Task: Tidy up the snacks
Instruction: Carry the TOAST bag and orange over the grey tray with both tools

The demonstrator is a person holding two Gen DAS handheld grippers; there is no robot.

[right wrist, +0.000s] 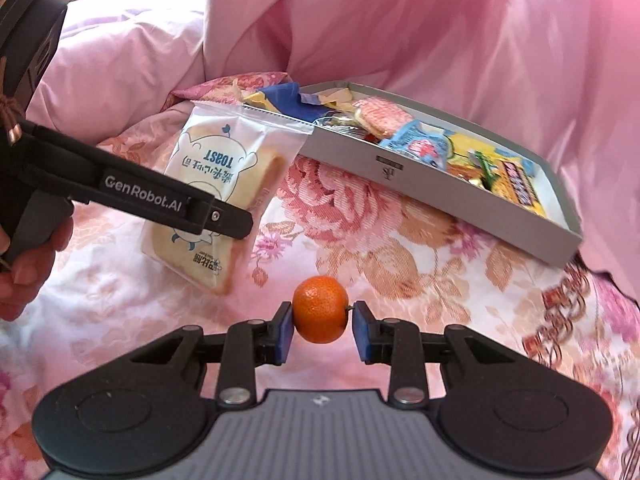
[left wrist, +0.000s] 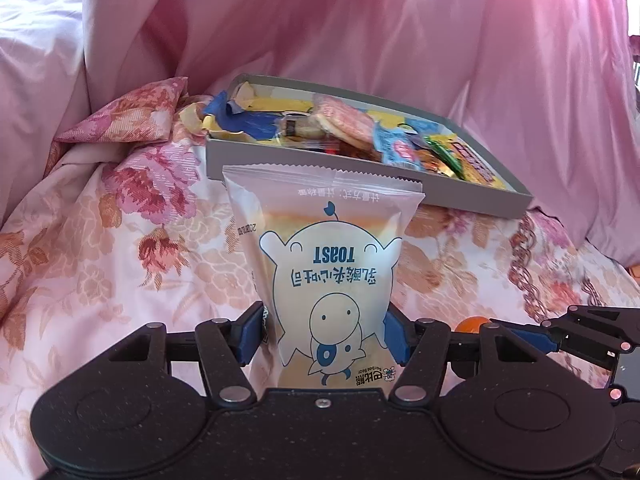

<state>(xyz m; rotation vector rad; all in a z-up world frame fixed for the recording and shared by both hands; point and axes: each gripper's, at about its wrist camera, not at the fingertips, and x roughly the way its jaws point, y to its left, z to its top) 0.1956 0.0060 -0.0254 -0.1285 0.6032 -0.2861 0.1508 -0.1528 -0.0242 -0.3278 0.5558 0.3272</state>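
My left gripper (left wrist: pixel 324 336) is shut on a white toast packet (left wrist: pixel 324 264), which stands upright between the blue pads above the flowered bedspread. In the right wrist view the same toast packet (right wrist: pixel 224 184) hangs from the left gripper (right wrist: pixel 240 222), held in a person's hand at the left. My right gripper (right wrist: pixel 322 328) is shut on a small orange mandarin (right wrist: pixel 320 314), held just above the bedspread. A grey shallow box (left wrist: pixel 280 156) with several wrapped snacks lies ahead; the box (right wrist: pixel 420 184) sits to the upper right in the right wrist view.
A pink quilt (left wrist: pixel 360 20) is piled behind the box and to the left. The flowered bedspread (right wrist: pixel 400 248) lies between the grippers and the box. The right gripper's fingers (left wrist: pixel 576 332) and the mandarin (left wrist: pixel 472 324) show at the lower right of the left wrist view.
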